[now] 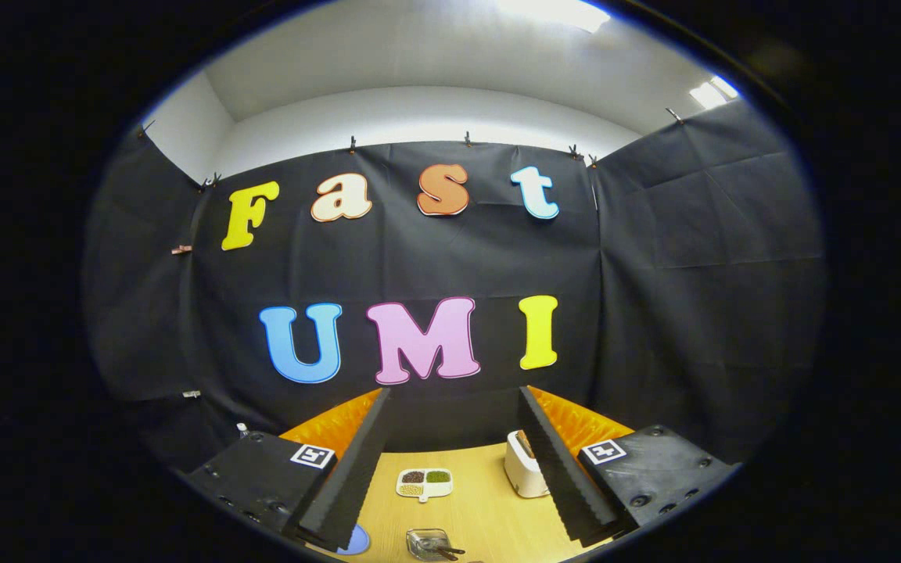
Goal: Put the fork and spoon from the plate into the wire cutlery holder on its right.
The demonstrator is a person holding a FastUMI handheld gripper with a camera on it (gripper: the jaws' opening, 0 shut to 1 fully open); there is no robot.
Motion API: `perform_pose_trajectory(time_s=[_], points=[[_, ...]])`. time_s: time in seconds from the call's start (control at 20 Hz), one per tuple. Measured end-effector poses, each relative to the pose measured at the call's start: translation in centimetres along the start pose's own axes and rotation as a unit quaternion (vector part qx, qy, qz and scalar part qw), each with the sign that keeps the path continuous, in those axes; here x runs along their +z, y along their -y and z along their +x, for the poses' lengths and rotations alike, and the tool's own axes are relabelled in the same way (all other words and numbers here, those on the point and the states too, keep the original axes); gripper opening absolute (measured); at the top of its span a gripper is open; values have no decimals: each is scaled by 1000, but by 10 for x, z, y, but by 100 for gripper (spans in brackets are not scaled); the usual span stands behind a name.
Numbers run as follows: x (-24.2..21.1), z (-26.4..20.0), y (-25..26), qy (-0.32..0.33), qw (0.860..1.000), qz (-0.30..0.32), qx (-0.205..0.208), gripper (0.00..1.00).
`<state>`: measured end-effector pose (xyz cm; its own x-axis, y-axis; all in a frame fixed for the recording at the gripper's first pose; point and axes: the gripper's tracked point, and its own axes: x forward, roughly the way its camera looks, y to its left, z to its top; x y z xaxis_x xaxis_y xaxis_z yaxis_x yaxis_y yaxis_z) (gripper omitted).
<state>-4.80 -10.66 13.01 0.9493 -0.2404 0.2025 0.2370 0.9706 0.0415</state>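
My gripper [454, 391] is held high and level, its two fingers wide apart with nothing between them, looking more at the booth wall than at the work. On the pale wooden tabletop [489, 516] below, the small wire cutlery holder [427, 541] sits low between the fingers. Dark slender pieces [448, 552] lie in or across its near side, though I cannot tell whether they are the fork, the spoon, or both. Just left of the holder a sliver of the round blue plate [358, 540] peeks out from behind my left finger, and what lies on it is hidden. So this fits either cutlery already dropped in the holder or a piece yet to be lifted from the plate. Before committing I would tilt the view down until the plate and holder are both fully seen. Any grasp should take a handle across its narrow width, and any release should come down over the holder's open top. Beyond the holder stands a white three-part dish of coloured grains [424, 482]. A white boxy toaster-like appliance [522, 467] sits against my right finger's inner side and is the likeliest snag. Orange ribbed padding [333, 426] lines the far edge of the table.
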Motion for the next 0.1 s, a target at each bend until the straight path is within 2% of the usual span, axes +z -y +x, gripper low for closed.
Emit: perform_pose_trajectory(time_s=[0.1], points=[[-16, -6, -4, -21, 1000, 2, 5, 99]])
